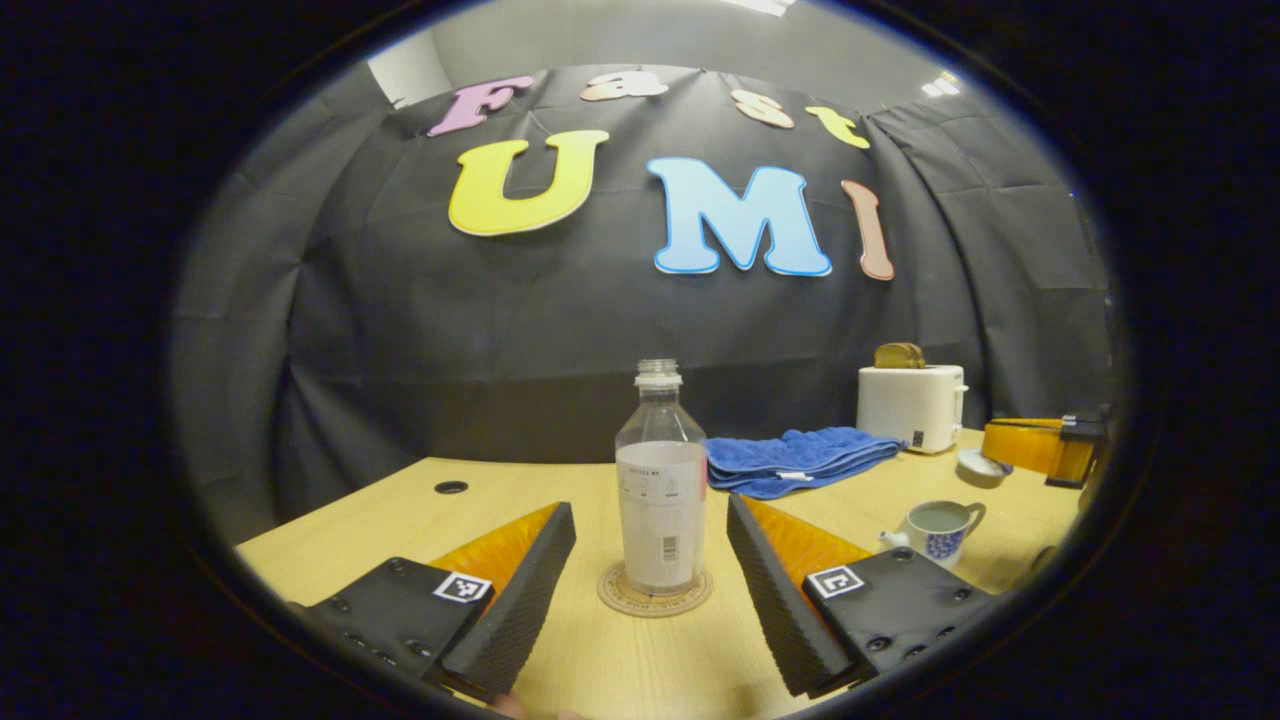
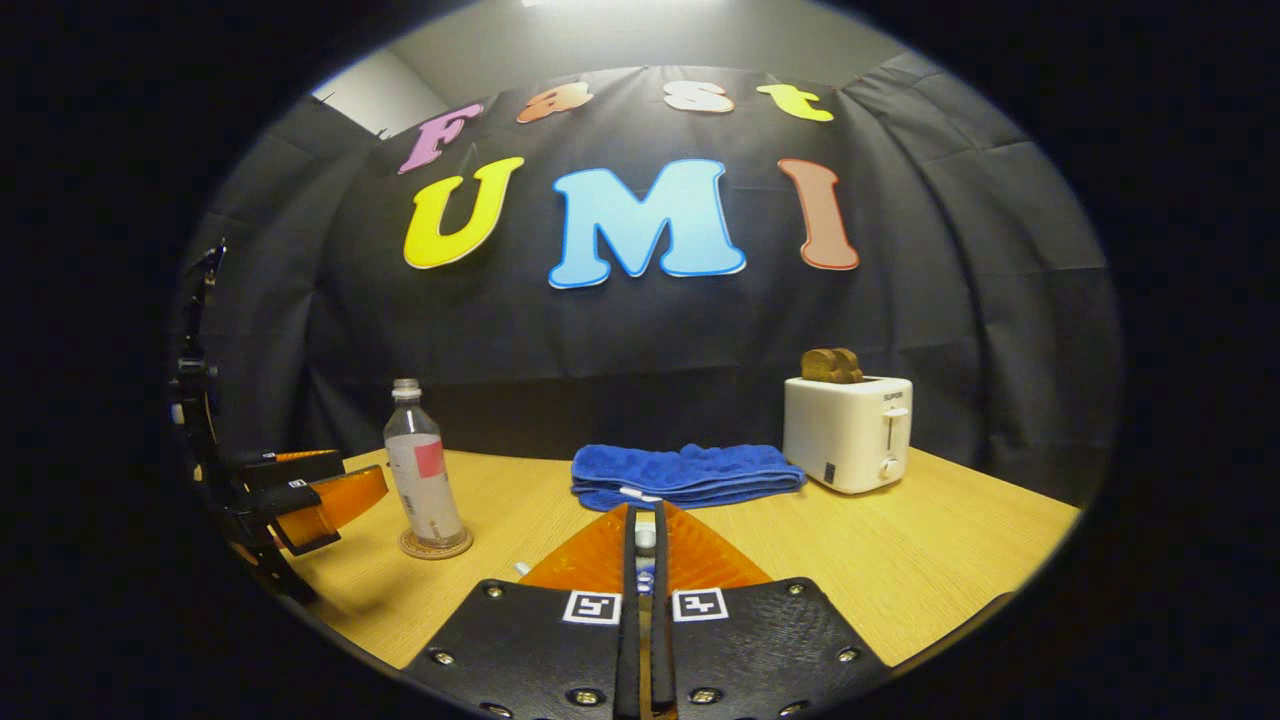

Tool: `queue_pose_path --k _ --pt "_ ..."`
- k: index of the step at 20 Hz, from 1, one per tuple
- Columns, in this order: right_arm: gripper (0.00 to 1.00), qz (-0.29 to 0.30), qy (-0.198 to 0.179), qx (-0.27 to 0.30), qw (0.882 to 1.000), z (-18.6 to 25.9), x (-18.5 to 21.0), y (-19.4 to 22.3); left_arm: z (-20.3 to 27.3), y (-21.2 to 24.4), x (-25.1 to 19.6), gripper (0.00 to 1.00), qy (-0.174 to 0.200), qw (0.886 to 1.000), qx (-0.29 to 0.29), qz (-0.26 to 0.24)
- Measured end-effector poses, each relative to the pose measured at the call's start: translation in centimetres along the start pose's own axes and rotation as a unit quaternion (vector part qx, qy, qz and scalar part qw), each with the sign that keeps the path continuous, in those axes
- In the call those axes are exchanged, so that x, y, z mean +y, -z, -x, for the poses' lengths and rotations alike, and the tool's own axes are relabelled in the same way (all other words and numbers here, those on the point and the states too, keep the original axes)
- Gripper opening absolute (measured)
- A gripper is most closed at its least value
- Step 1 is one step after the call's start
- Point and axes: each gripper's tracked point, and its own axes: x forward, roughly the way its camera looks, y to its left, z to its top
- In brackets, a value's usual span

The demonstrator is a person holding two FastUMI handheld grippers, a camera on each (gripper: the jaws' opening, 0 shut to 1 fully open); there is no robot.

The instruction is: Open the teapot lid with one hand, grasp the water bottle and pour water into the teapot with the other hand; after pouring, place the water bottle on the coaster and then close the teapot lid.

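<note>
In the left gripper view, the left hand-held gripper [image 1: 650, 590] has its fingers spread wide apart, with the water bottle [image 1: 660, 480] standing upright between them and touching neither. The bottle has no cap, sits on the round coaster [image 1: 654, 592], and carries a white label with a barcode whose print is too small to make out. To the right stands the teapot [image 1: 938, 528], white with a blue pattern, with no lid on it and liquid visible inside; its lower part is cut off by the gripper's right finger. A small pale round object [image 1: 980, 467] lies farther right near the other gripper's body at the view's edge; whether it is the lid is hard to tell. In the right gripper view, the right hand-held gripper [image 2: 645, 545] has its fingers drawn close together, and a small white thing shows in the narrow slit between them; what it is, and whether both fingers press on it, cannot be told. The tabletop [image 2: 900, 560] carries a folded blue towel [image 2: 685, 472] and a white toaster [image 2: 848, 430] with brown bread in its slot; the small writing on the toaster is too blurred to read with certainty. The left gripper shows at the left edge, partly cut off, just beside the bottle.
</note>
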Motion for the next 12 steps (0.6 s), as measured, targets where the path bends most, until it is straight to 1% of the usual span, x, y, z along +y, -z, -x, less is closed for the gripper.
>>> queue_pose_path --k 2,5,7,9,12 --pt "0.04 0.006 -0.023 0.001 1.0 -0.5 1.7 0.1 1.6 0.1 0.4 1.0 -0.009 1.0 -0.003 0.001" --pt "0.05 0.021 -0.034 0.017 0.999 -1.2 2.7 1.2 4.0 -0.1 1.4 1.0 -0.025 1.0 -0.005 0.011" --pt "0.05 0.03 -0.037 0.024 0.999 -1.2 3.1 1.8 5.4 -0.2 2.1 1.0 -0.035 0.999 -0.004 0.02" --pt "0.04 0.04 -0.031 0.029 0.998 -1.2 2.8 2.0 6.6 -0.2 3.0 1.0 -0.046 0.999 -0.004 0.023" --pt "0.05 0.035 -0.03 0.036 0.998 -1.4 2.4 2.5 8.2 0.6 3.8 1.0 -0.063 0.997 0.003 0.033"
